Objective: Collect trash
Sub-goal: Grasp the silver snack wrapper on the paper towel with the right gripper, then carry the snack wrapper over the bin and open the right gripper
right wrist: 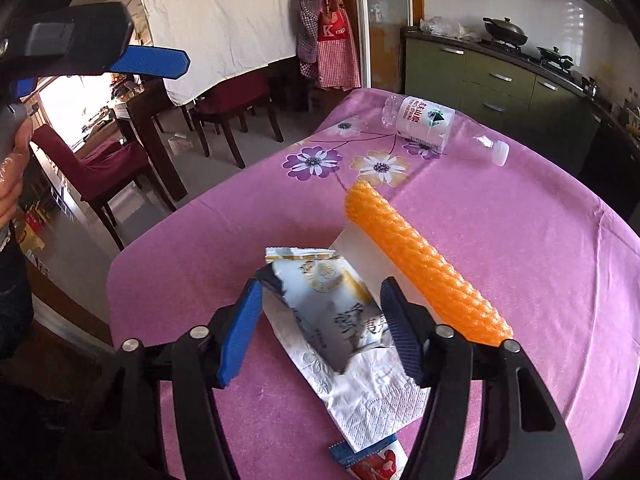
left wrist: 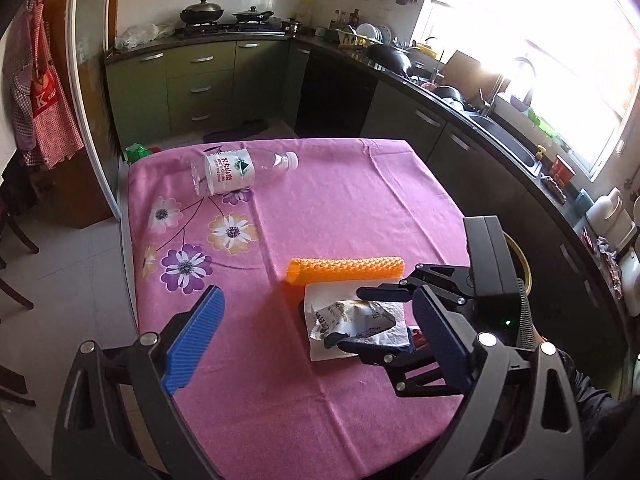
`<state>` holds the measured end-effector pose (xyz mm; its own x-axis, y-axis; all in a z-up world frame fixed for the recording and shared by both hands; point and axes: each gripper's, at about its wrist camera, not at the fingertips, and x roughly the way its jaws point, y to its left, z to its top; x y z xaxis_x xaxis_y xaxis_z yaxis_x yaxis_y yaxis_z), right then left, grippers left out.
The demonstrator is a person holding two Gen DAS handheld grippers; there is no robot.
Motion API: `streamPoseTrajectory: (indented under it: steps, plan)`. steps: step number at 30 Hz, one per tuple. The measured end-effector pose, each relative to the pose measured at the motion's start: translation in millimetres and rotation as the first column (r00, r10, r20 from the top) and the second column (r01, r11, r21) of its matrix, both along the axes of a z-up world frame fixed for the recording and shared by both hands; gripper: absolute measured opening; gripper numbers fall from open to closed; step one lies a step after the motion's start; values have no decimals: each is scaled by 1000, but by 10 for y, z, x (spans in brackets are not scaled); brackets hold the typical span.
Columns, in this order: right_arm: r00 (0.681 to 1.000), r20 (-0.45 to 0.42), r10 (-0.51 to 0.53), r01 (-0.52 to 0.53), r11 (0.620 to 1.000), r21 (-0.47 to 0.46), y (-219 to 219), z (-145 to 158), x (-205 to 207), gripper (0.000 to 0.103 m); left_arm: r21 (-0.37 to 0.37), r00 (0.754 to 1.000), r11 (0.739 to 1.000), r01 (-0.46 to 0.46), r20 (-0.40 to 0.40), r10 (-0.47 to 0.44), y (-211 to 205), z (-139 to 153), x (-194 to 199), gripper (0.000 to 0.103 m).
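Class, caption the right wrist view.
Right gripper straddles a crumpled white snack wrapper beside an orange foam-net tube.

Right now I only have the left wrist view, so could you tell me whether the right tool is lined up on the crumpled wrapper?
Observer: Yes. In the right wrist view the wrapper sits between the right tool's pads, both close against its sides. I cannot tell whether they press.
Operator: Thank you. Is there any other trash near it?
Observer: A small red and blue sachet lies at the near end of the napkin.
Operator: And where is the orange net from there?
Observer: The orange foam net runs just outside the tool's right-hand finger, apart from the wrapper.
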<state>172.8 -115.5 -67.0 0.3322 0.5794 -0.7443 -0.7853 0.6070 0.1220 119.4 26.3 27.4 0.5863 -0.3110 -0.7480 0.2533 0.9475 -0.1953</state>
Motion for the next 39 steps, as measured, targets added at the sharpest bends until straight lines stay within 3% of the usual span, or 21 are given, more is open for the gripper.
streamPoseTrajectory:
  steps: [7,12,20,25,29,32,34,38,39]
  plan:
    - [999,-36,4,-5,1000,-14,-35,-55,15,49,10,1000,1000,15,-1,-15,-82,-16,-2,90]
    - [999,-54,0,1,1000,29,-105,-33,22,42,20,1000,1000,17,5,-18,-102,6,-5,90]
    - [999,-37,-18,21,996,90,-268,159,-90,42,22,1000,1000,12,11,-12,-90,33,-16,90]
    - [998,-18,-61,63,988,140,-529,330,-183,41,30,999,999,42,10,-42,-142,32,-26,90]
    - [987,2,-163,160,972,171,-998,489,-222,42,25,995,995,97,5,-98,-271,17,-15,91]
    - [962,7,-273,267,947,180,-1487,591,-235,42,31,987,987,159,1,-159,-447,-26,-1,91]
    - [925,14,-379,371,912,177,-1941,642,-248,42,38,980,979,200,-2,-200,-579,-63,3,91]
    - [827,-10,-562,556,816,157,-2816,610,-269,42,54,959,957,284,-10,-284,-875,-134,-7,91]
    - [790,-10,-613,608,782,140,-3046,573,-280,42,58,954,952,301,-11,-301,-937,-146,-10,91]
